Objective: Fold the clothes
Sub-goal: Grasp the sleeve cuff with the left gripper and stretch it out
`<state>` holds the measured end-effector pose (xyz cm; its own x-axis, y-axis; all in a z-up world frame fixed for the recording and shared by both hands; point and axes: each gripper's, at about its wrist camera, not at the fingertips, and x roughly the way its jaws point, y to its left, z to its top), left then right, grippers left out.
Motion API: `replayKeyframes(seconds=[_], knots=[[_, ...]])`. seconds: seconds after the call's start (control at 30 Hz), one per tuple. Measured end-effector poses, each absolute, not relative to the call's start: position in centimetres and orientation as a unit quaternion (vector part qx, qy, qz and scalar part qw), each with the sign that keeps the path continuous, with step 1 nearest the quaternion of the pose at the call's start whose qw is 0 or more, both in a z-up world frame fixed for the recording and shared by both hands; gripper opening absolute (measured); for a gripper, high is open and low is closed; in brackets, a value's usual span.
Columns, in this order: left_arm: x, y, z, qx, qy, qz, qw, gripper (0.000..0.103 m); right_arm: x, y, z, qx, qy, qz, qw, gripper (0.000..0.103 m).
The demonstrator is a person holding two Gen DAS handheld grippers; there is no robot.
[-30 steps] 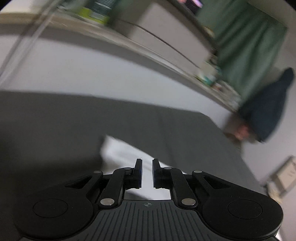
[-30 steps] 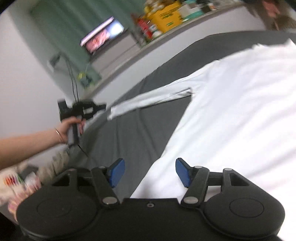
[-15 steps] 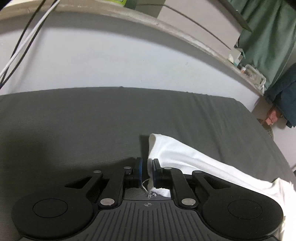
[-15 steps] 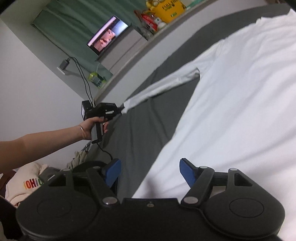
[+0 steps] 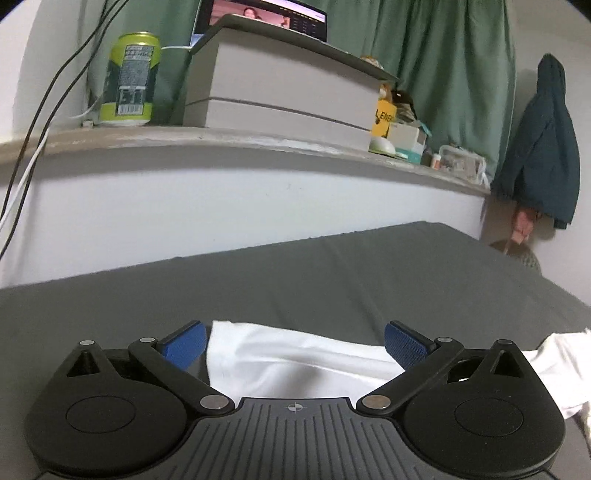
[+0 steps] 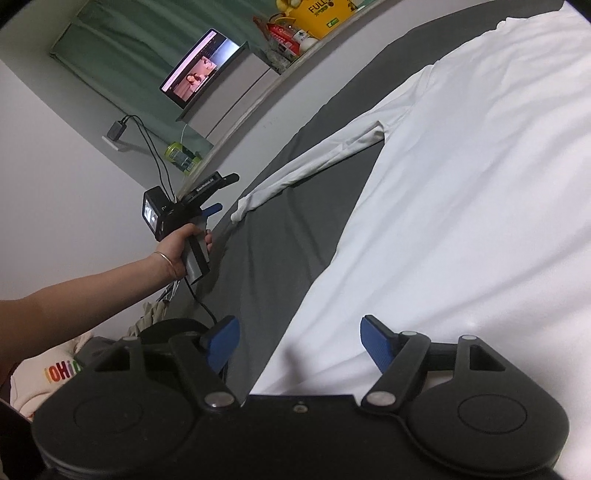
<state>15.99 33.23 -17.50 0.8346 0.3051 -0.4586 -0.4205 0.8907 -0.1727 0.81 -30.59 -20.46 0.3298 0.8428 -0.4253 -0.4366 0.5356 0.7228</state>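
A big white shirt (image 6: 461, 192) lies spread flat on the dark grey bed (image 6: 280, 236), and it covers most of the bed on the side away from the wall; one long sleeve (image 6: 314, 162) sticks out from the shirt toward the wall, and its end lies on the bed, close to the bed's edge; the left gripper (image 5: 293, 343) is just by that sleeve end, with its blue fingers (image 5: 183, 345) spread wide apart and nothing held between them; the sleeve (image 5: 295, 362) lies loose on the bed under the gap; from the other side you can see a hand (image 6: 181, 251) holding that left gripper (image 6: 216, 195) up near the bed's edge, with a thin bangle (image 6: 164, 258) on the wrist; the right gripper (image 6: 299, 345) hangs over the shirt's lower part, right where the white cloth meets the bare bed; its blue fingers (image 6: 375, 343) are also wide apart, and they hold nothing; beyond the bed there is a shelf (image 5: 221, 134) along the wall; on it stand a green can (image 5: 129, 79), a grey box (image 5: 280, 96) and a lit screen (image 5: 266, 14); green curtains (image 5: 443, 74) hang behind, and a dark jacket (image 5: 543, 147) hangs on the wall past the bed's far corner.
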Motion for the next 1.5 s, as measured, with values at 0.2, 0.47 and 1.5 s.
replayKeyframes(seconds=[0.2, 0.47, 1.5], knots=[[17.5, 37.1, -18.4, -0.233, 0.258, 0.195, 0.917, 0.103, 0.5, -30.6, -20.6, 0.241, 0.407, 0.413, 0.778, 0.076], [21.5, 38.7, -19.9, -0.209, 0.32, 0.214, 0.899, 0.078, 0.7, -30.6, -21.1, 0.244, 0.415, 0.414, 0.772, 0.077], [18.1, -4.6, -12.1, -0.244, 0.216, -0.311, 0.893, 0.004, -0.4, -47.3, -11.3, 0.393, 0.3, 0.159, 0.855, 0.083]])
